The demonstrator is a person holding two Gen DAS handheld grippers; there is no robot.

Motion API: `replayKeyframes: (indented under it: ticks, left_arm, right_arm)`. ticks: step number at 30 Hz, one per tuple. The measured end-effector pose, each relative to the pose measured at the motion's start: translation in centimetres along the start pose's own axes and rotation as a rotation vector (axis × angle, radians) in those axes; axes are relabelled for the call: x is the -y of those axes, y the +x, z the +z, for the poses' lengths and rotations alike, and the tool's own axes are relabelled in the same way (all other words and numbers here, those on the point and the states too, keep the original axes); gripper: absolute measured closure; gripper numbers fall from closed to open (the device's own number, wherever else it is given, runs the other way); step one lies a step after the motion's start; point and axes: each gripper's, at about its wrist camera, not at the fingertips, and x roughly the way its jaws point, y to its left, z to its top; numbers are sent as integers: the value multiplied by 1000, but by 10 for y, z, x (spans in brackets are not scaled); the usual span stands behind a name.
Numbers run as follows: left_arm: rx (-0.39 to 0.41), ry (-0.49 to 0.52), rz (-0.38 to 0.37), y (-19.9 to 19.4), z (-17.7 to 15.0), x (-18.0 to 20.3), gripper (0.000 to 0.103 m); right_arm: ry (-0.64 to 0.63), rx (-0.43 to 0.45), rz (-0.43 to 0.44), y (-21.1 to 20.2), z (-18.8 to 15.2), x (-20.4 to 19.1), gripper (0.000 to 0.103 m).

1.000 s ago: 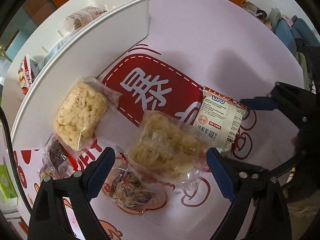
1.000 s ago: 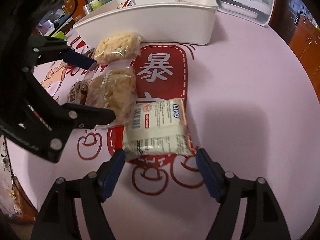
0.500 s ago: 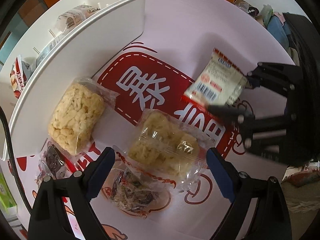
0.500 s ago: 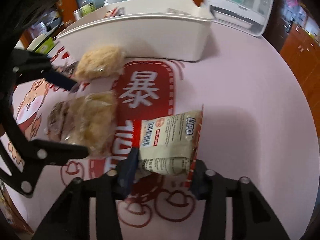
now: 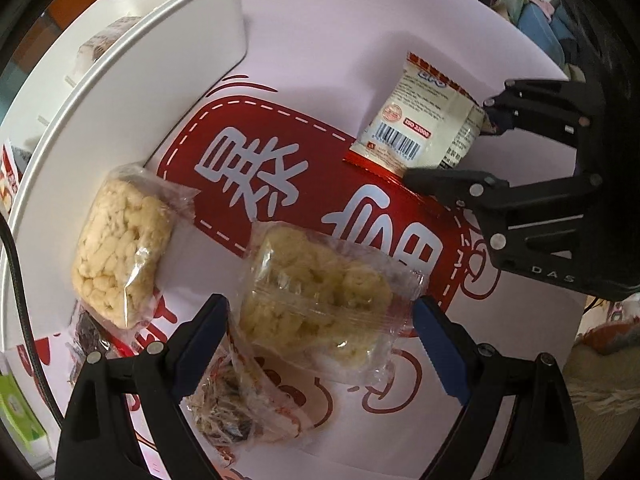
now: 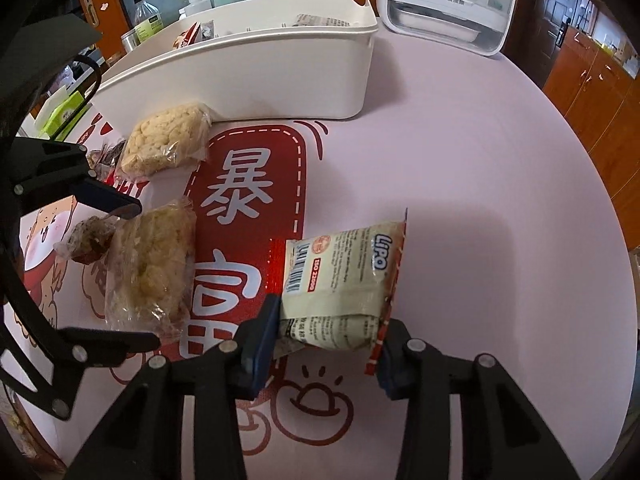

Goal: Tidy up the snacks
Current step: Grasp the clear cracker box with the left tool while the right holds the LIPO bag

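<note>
My right gripper [image 6: 326,334] is shut on a white Lipo snack pack [image 6: 344,276] and holds it above the table; the pack also shows in the left wrist view [image 5: 416,120]. My left gripper [image 5: 320,340] is open, its fingers on either side of a clear pack of puffed rice cake [image 5: 316,308], not closed on it. A second rice cake pack [image 5: 120,240] lies by the white storage bin [image 5: 132,92]. A dark snack pack [image 5: 236,404] lies under the left finger.
The bin [image 6: 256,64] holds several snacks at the back of the pink table with its red printed mat [image 6: 256,200]. A white appliance [image 6: 448,0] stands behind the bin. Another dark pack [image 5: 84,336] lies at the left. Bottles stand far back left.
My right gripper closed on the Lipo pack and lifted it off the table, carrying it up and toward the bin. My left gripper stayed open over the rice cake, moving slightly closer.
</note>
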Motion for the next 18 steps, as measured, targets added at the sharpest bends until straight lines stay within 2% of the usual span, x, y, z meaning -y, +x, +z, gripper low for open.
replayKeyframes:
  ticks: [2,6,8,13,18]
  left_arm:
    - [-7,5,20,3,3,5,12]
    - [-5,-7,60,3,11,16,28]
    - [4,-26,61,1,13,18,31]
    - [38,-103,91,-5,-5,23,35]
    - [85,-223,80,-27,-21,24,36]
  right_arm:
    - [1,0,-1,0,1,0,61]
    - [2,0,0,0,1,0,61]
    - [2,0,-1,0,1,0,61]
    - [16,-9,7,0,2,2,62]
    - [53,-31,32,-3,-1,6,65]
